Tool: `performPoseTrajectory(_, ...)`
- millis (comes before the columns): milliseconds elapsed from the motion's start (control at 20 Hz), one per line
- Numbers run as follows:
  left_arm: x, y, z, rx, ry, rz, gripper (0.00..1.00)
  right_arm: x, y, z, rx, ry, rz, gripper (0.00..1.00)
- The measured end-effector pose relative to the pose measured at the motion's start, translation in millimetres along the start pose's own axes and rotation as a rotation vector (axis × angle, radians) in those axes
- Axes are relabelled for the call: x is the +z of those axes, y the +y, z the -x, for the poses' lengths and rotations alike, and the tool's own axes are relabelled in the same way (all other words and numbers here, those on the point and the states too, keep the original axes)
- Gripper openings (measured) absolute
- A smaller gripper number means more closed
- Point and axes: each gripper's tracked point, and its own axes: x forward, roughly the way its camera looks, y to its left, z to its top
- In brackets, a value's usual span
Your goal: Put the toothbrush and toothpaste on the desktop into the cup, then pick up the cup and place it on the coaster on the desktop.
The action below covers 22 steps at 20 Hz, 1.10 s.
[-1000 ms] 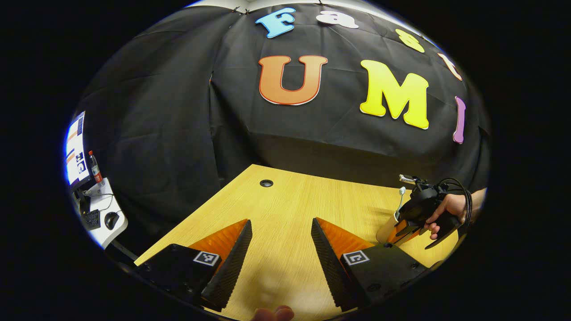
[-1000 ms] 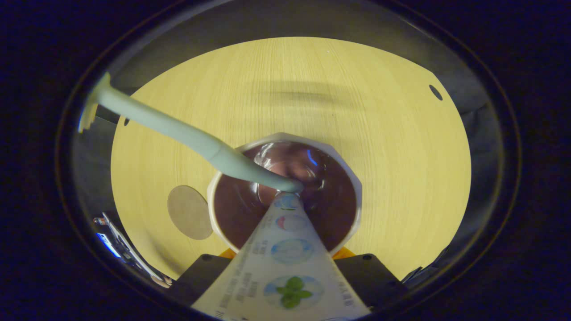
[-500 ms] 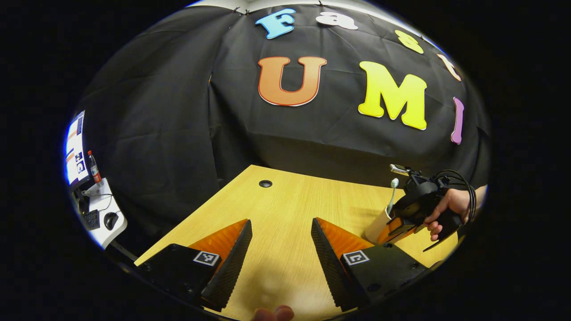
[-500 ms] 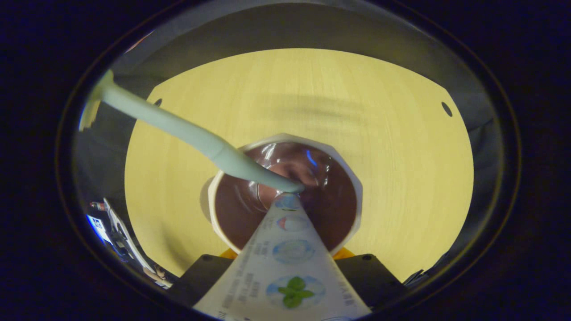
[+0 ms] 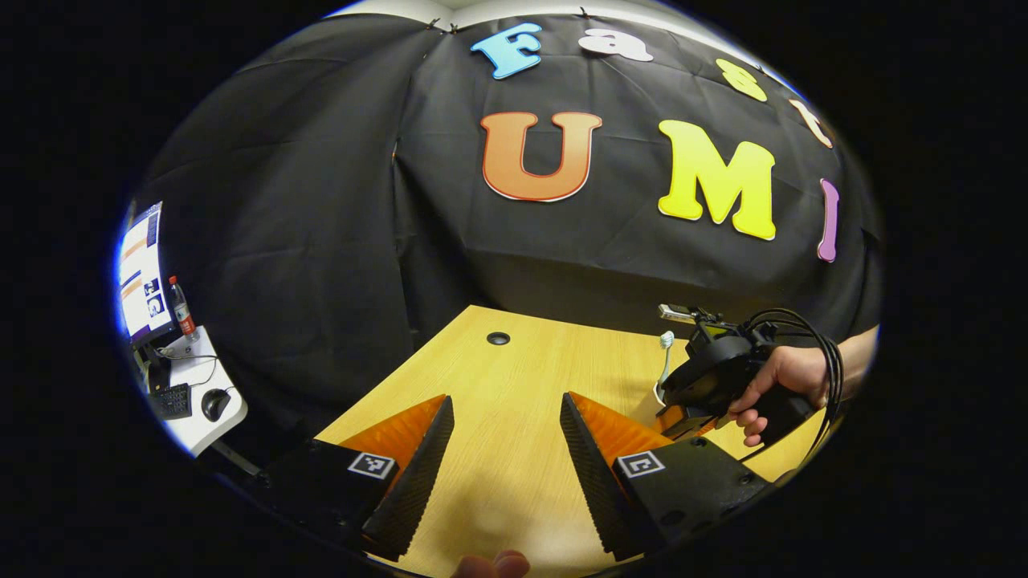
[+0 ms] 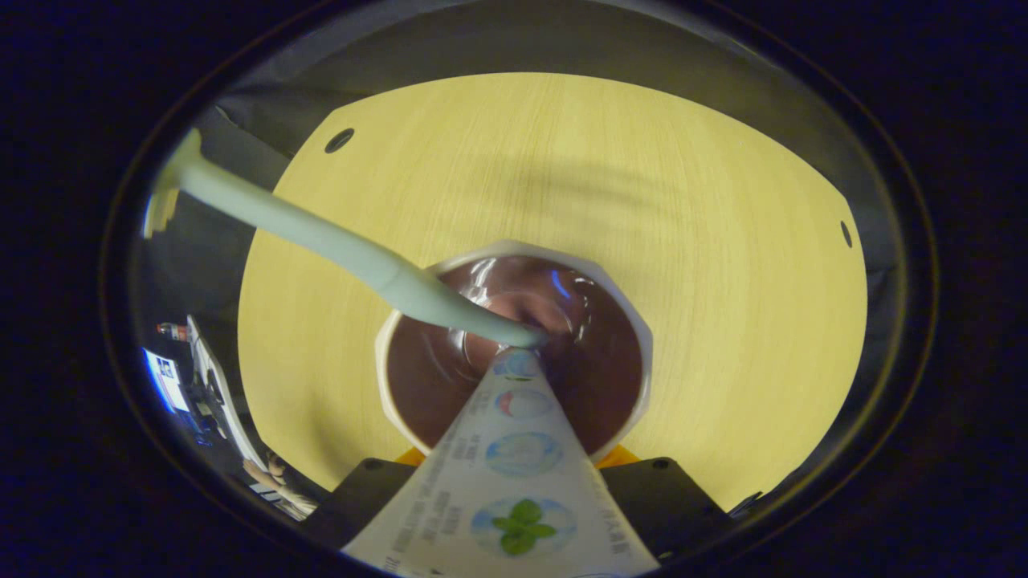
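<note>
My right gripper (image 6: 514,461) is shut on a white cup (image 6: 514,249) with a dark inside, one finger on each side of its wall; I look straight down into it. A pale green toothbrush (image 6: 321,241) leans out of the cup to the upper left. A white toothpaste tube (image 6: 514,482) stands in it, slanting toward the camera. In the left gripper view the right gripper (image 5: 699,401) is far right with the toothbrush (image 5: 665,353) sticking up beside it. My left gripper (image 5: 506,401) is open over the wooden table (image 5: 522,369), holding nothing.
A person's hand (image 5: 783,373) holds the right gripper. The table has cable holes (image 5: 498,338) (image 6: 339,140) (image 6: 846,234). A side desk (image 5: 201,401) with a monitor, bottle, keyboard and mouse stands beyond the table's left edge.
The right gripper has carried the cup leftward across the table. The round coaster, first beside the cup, slid under it out of sight. The left gripper turned slightly.
</note>
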Motion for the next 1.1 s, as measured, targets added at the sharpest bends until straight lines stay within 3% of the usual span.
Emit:
performPoseTrajectory(450, -1, 21, -2, 0.032, 0.01, 0.012, 0.85, 4, 4, -9, -0.076, 0.023, 0.055, 0.56)
performPoseTrajectory(700, 7, 17, -4, 0.025, 0.005, 0.009, 0.92, 1, 8, 7, -0.04, 0.003, 0.038, 0.57)
performPoseTrajectory(750, 9, 14, -4, 0.017, 0.001, 0.0, 0.85, -3, 8, 13, -0.027, 0.0, 0.038, 0.58)
performPoseTrajectory(850, 15, 0, -5, -0.012, -0.009, -0.021, 0.85, -15, 8, 31, -0.002, -0.019, 0.039, 0.7)
performPoseTrajectory(1050, 33, -43, -3, -0.102, -0.036, -0.071, 0.84, -36, -11, 81, 0.043, -0.114, -0.017, 0.78)
performPoseTrajectory(1100, 39, -58, -1, -0.13, -0.045, -0.078, 0.84, -42, -22, 96, 0.046, -0.145, -0.038, 0.7)
